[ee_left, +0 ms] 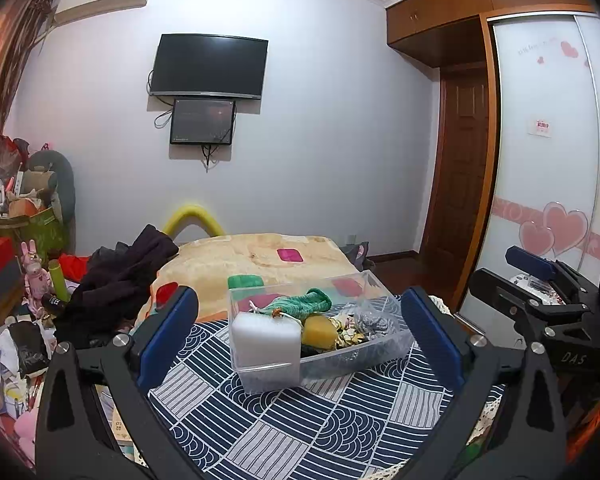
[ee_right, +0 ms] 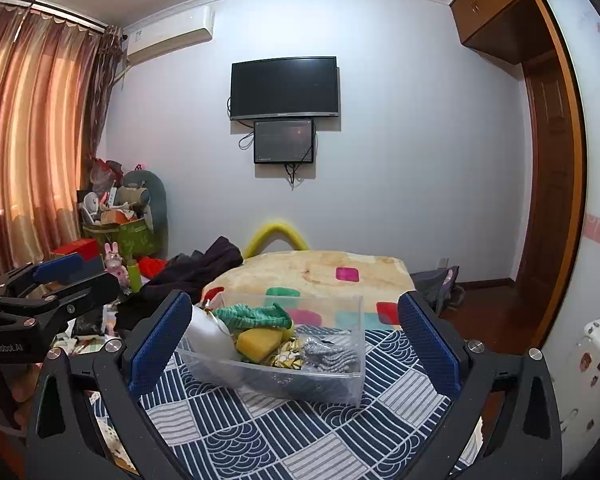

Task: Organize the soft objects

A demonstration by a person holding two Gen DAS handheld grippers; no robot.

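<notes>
Both claws face a clear plastic bin (ee_left: 320, 344) that rests on a navy patterned cloth (ee_left: 300, 432) at the near end of the bed.

Left claw (ee_left: 300, 340): spread wide, holding nothing, its blue pads (ee_left: 168, 336) standing to the left and right of the bin without touching it.

Right claw (ee_right: 294, 340): likewise spread wide and empty, framing the same bin from a position further right. Each claw also appears at the edge of the other's view.

Contents of the bin: a white foam block (ee_left: 266, 340) at the near-left corner, a green knitted piece (ee_left: 304, 304) lying across the far-left part, a yellow sponge (ee_left: 319, 332) in the middle, a yellow-and-white patterned fabric item (ee_right: 288, 356) beside it, and a grey fuzzy item (ee_right: 332, 354) at the right. All lie below or near the rim; the green piece sits highest.

Progress, as judged from these views: the soft objects that can be seen are already gathered in the bin, so the task appears near its end or complete. No loose small soft item shows on the cloth around the bin. A dark heap of clothing (ee_left: 120, 276) lies on the far left of the bed; whether it belongs to the task cannot be told.
</notes>
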